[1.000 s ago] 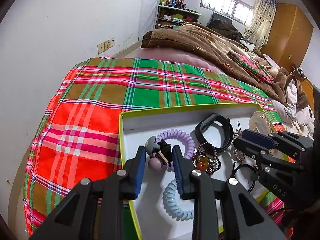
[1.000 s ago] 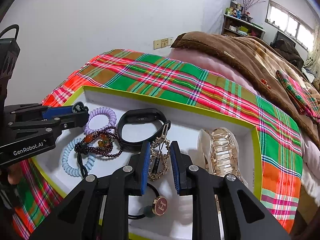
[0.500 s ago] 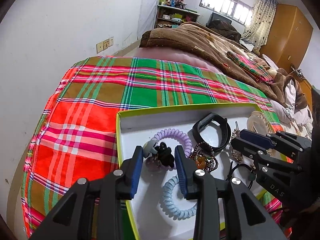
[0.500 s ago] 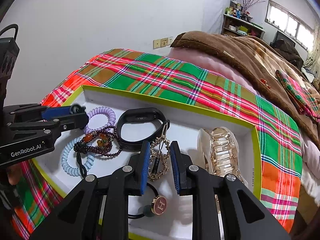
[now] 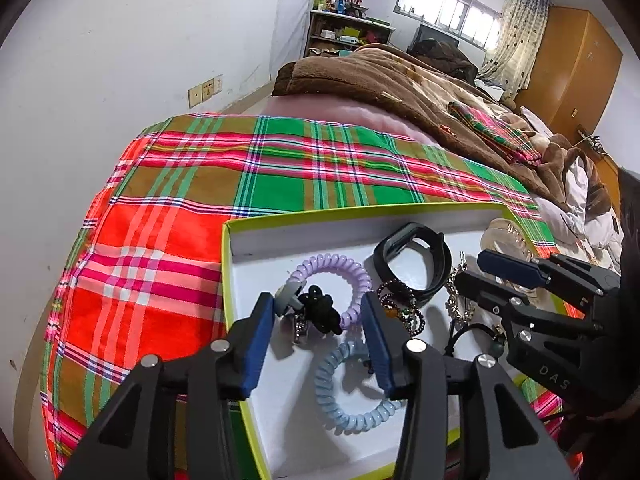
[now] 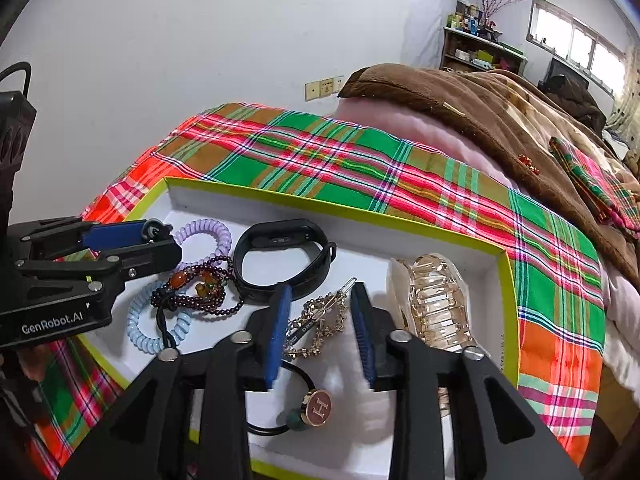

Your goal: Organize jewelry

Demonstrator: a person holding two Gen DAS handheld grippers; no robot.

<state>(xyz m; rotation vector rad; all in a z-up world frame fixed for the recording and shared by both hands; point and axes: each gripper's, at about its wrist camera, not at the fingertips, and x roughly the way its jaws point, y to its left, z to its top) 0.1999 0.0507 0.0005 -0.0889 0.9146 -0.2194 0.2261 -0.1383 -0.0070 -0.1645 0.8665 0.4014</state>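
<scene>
My left gripper [image 5: 318, 330], jaws just parted, straddles the black hair tie [image 5: 320, 314] lying loose in the white tray [image 6: 200, 200]. My right gripper [image 6: 320, 330], jaws likewise just parted, straddles the gold hair clip [image 6: 320, 322] resting there, unpinched.

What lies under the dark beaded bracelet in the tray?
The beaded bracelet overlaps the lilac coil tie and blue coil tie; a black cord emerges below. Anything else beneath is covered.

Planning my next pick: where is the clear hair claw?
Right wrist view: the clear hair claw lies in the box's right end, beside the gold chain clip.
</scene>
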